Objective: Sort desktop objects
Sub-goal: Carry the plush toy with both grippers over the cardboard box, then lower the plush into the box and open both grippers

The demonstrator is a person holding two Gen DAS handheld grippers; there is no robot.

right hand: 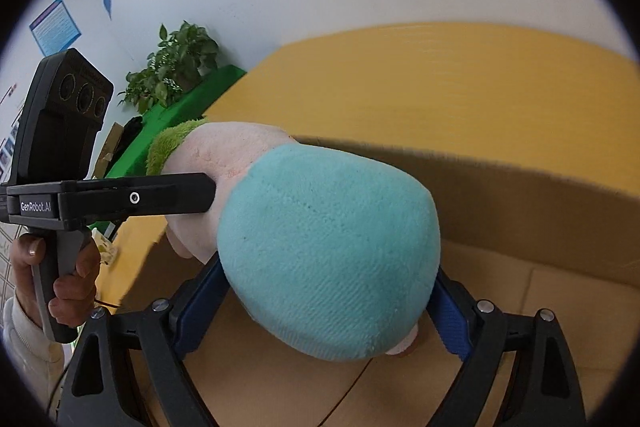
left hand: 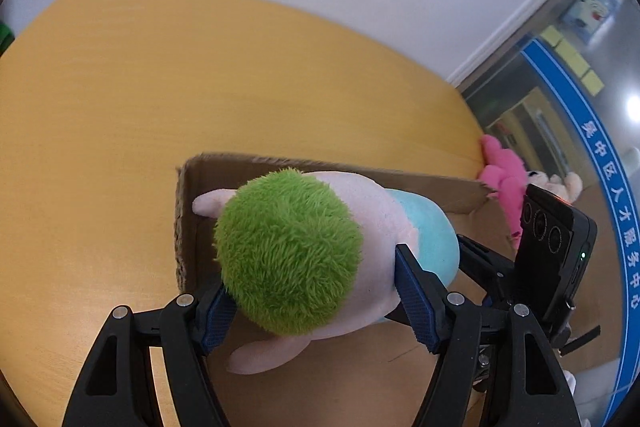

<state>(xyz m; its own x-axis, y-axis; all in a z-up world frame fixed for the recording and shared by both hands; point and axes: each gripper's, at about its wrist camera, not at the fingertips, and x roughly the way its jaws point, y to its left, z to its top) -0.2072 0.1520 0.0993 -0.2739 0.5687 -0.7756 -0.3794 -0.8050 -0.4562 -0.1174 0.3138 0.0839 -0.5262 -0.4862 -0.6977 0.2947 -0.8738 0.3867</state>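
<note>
A plush doll (left hand: 312, 251) with green hair, a pale pink body and light blue trousers hangs over an open cardboard box (left hand: 440, 187). My left gripper (left hand: 316, 291) is shut on its head end. My right gripper (right hand: 324, 291) is shut on its blue lower end (right hand: 324, 251). Both hold the doll above the box floor (right hand: 280, 379). The right gripper (left hand: 516, 267) shows at the right of the left wrist view. The left gripper (right hand: 120, 199) shows at the left of the right wrist view, held by a hand.
The box stands on a yellow wooden table (left hand: 160, 87) by a white wall. A pink plush toy (left hand: 506, 179) and a cream one (left hand: 560, 183) lie past the box's right side. A potted plant (right hand: 176, 63) and a green cloth (right hand: 176, 119) are beyond the table's left end.
</note>
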